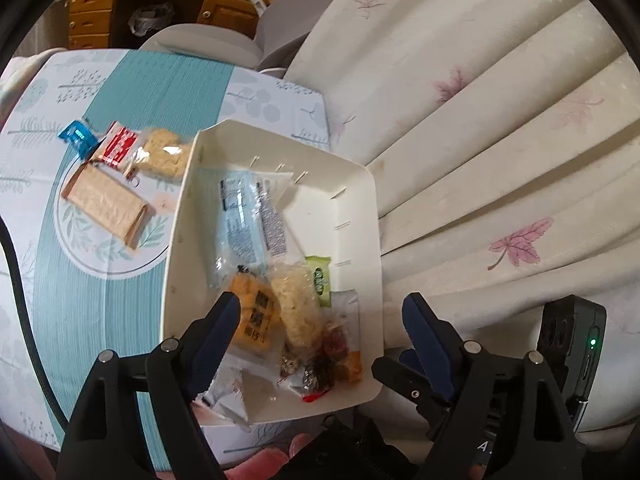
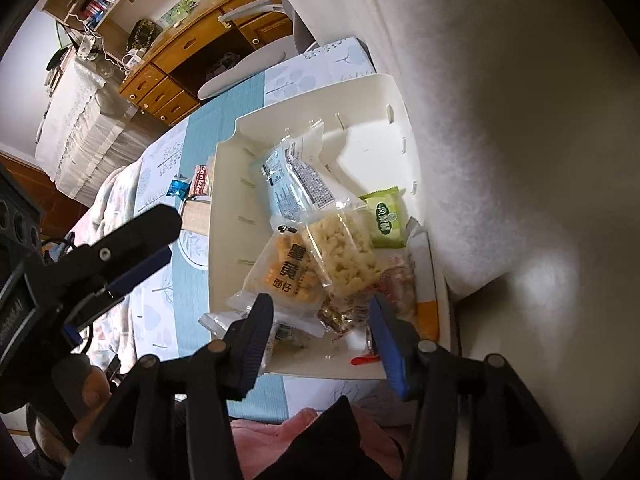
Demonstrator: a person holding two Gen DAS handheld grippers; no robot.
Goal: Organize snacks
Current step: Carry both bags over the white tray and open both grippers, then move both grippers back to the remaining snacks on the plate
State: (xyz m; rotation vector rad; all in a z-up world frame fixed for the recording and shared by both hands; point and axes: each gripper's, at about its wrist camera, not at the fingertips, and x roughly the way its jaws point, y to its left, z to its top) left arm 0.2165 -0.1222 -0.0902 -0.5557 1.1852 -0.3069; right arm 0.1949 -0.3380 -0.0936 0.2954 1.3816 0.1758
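A white tray (image 1: 280, 132) (image 2: 320, 92) stands on the teal tablecloth (image 1: 132, 300). It holds a light blue packet (image 1: 240, 220) (image 2: 288, 184), an orange packet (image 1: 256, 316) (image 2: 288, 272), a clear pack of pale puffs (image 1: 296, 304) (image 2: 344, 252), a green packet (image 1: 320, 280) (image 2: 384, 216) and small sweets (image 1: 316, 372). A white packet (image 1: 228, 396) (image 2: 224, 320) hangs over the near rim. My left gripper (image 1: 322, 308) hovers open over the tray's near end. My right gripper (image 2: 320, 308) is also open above the sweets, gripping nothing. Left of the tray lie a blue sweet (image 1: 78, 136), a red-white packet (image 1: 118, 144), a pale snack pack (image 1: 164, 156) and a tan wafer pack (image 1: 106, 204).
A cream cloth with pink leaves (image 1: 500, 120) rises right beside the tray. Behind the table stand a grey chair (image 1: 208, 44) and a wooden desk with drawers (image 1: 92, 4) (image 2: 168, 92). A black cable (image 1: 20, 280) runs down the table's left side. A pink sleeve (image 1: 272, 456) shows below.
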